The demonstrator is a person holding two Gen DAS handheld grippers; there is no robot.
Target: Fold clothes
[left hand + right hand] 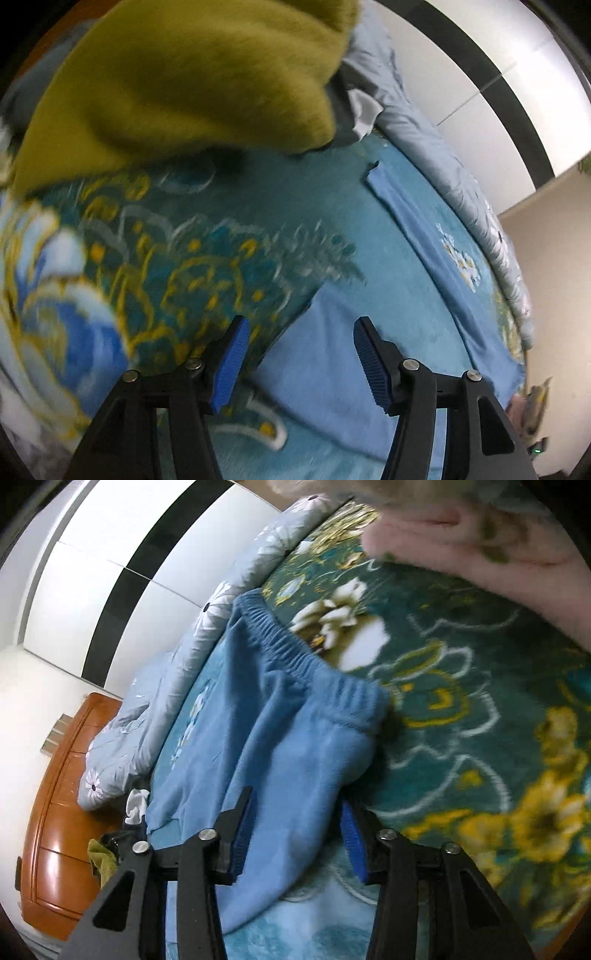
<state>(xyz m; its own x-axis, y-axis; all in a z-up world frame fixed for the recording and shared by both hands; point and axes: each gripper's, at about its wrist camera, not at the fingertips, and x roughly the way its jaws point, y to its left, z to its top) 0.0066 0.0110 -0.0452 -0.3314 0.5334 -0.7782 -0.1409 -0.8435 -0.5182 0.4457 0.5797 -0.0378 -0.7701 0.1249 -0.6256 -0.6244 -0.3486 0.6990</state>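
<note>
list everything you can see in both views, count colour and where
blue trousers: one, light blue with an elastic waistband, spread on the blanket, a fold of them between the right gripper's fingers
olive garment: one, fuzzy yellow-green, lying on the blanket at the top of the left wrist view
blanket: one, teal with yellow and white flowers, covering the bed
quilt: one, pale blue with white daisies, bunched along the bed's far edge
wooden furniture: one, orange-brown, beside the bed
wardrobe: one, white panels with black strips, behind the bed
left gripper: one, black with blue pads, open, nothing between them
right gripper: one, black with blue pads, closed on the trousers
</note>
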